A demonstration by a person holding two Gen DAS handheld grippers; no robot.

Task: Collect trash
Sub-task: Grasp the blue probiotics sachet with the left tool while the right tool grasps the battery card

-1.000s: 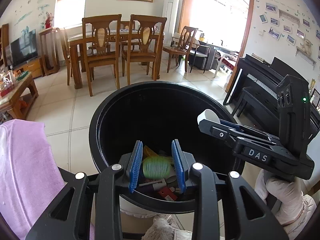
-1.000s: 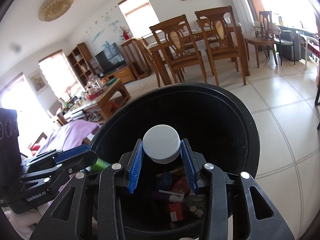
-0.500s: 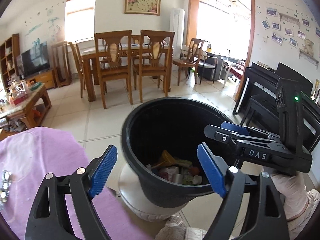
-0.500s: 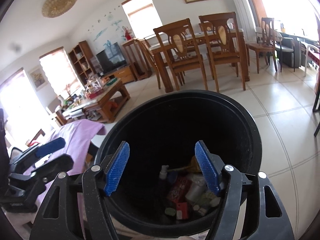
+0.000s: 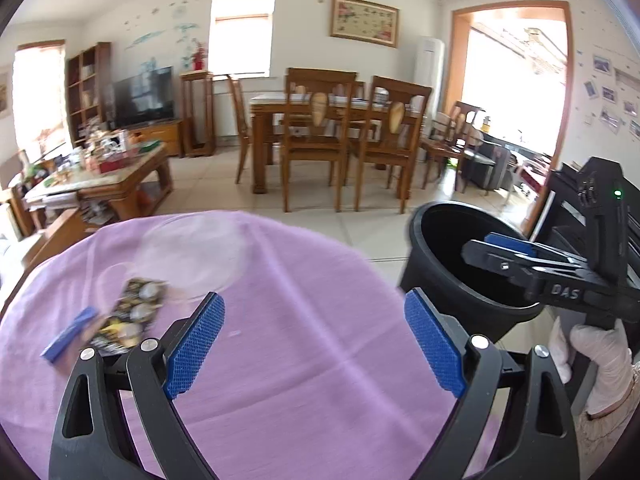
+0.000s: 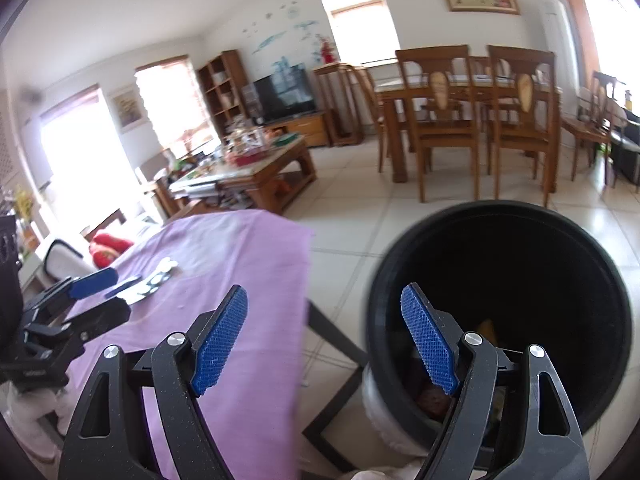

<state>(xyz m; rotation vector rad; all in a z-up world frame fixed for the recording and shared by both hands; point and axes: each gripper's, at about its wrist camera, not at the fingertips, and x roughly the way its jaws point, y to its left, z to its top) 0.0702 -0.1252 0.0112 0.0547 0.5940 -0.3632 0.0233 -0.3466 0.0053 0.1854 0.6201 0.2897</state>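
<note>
**Both grippers empty and wide; bin to the right, leftover trash on the cloth**

Left gripper [image 5: 314,342]: jaws spread wide, having just been opening; nothing between the blue pads [image 5: 196,346]. Beneath and ahead of it lies a purple tablecloth [image 5: 304,380].

Right gripper [image 6: 322,338]: jaws likewise wide, just been opening, nothing between them. Its left pad [image 6: 220,340] stands over the cloth's edge, its right pad over the near rim of the bin. A gloved hand [image 5: 600,364] holds its handle, seen at the lower right of the left wrist view.

Black trash bin [image 6: 560,232]: round, open-topped, on the tiled floor [image 6: 360,208], ahead and to the right of the right gripper, beside the table. Some discarded items show dimly at its bottom; they cannot be told apart. In the left wrist view it stands off to the right, behind the right gripper's fingers.

Blister pack [image 5: 132,316]: dark card with round foil pockets, flat on the cloth, ahead and to the left of the left gripper, blurred.

Small blue flat item [image 5: 70,334]: just left of the blister pack, touching or nearly so; too blurred to tell what it is.

Clear round dish [image 5: 196,256]: ahead of the left gripper, just beyond the blister pack, faint against the cloth.

Background: wooden dining table with chairs [image 5: 332,132], cluttered coffee table [image 5: 100,180], television [image 5: 144,96].
</note>
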